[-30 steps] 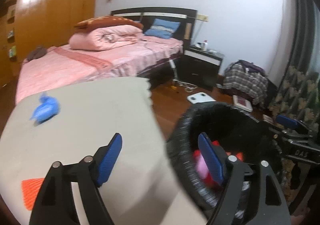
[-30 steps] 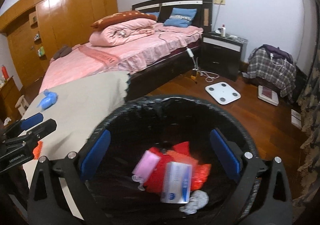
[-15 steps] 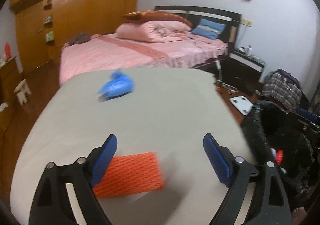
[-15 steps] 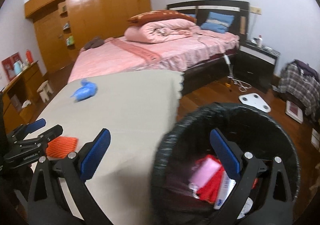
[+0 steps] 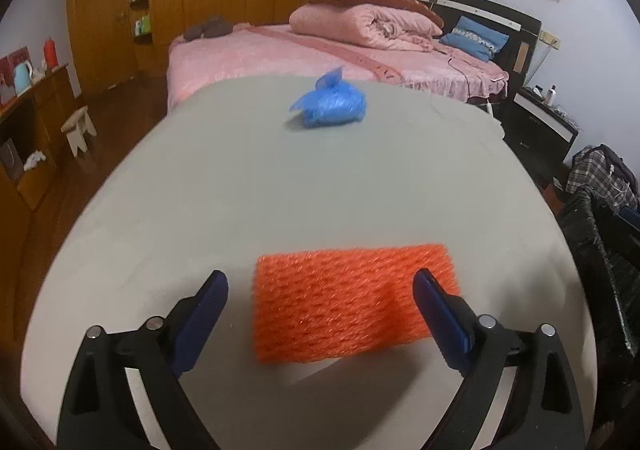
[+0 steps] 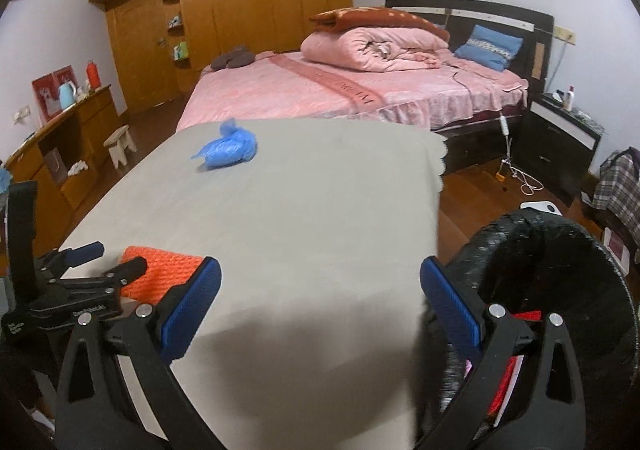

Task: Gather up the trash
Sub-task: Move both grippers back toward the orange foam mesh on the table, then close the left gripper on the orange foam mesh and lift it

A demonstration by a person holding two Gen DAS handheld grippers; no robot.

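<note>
The left gripper (image 5: 320, 300) hovers low over the grey-covered counter (image 5: 280, 202) with its jaws spread wide and empty, the orange mesh wrapper (image 5: 352, 300) lying flat on the cloth directly ahead, between the two blue pads but not yet touched as far as the view shows. Farther back on the same counter, well apart from the wrapper, sits a crumpled blue plastic bag (image 5: 330, 106). The right gripper (image 6: 320, 296) is also wide open and holds nothing; it hangs near the counter's right edge, just beside the black-lined trash bin (image 6: 560, 250) that stands on the floor to the right. Inside the bin, red and pink items show past the right finger, so some trash appears to be collected already. Judged from this, the task is partly done: two pieces remain on the counter, the wrapper and the bag. The wrapper looks like the piece in hand, since the left jaws are lined up around it; it is thin and flat, so a low pinch against the cloth will probably be needed.
</note>
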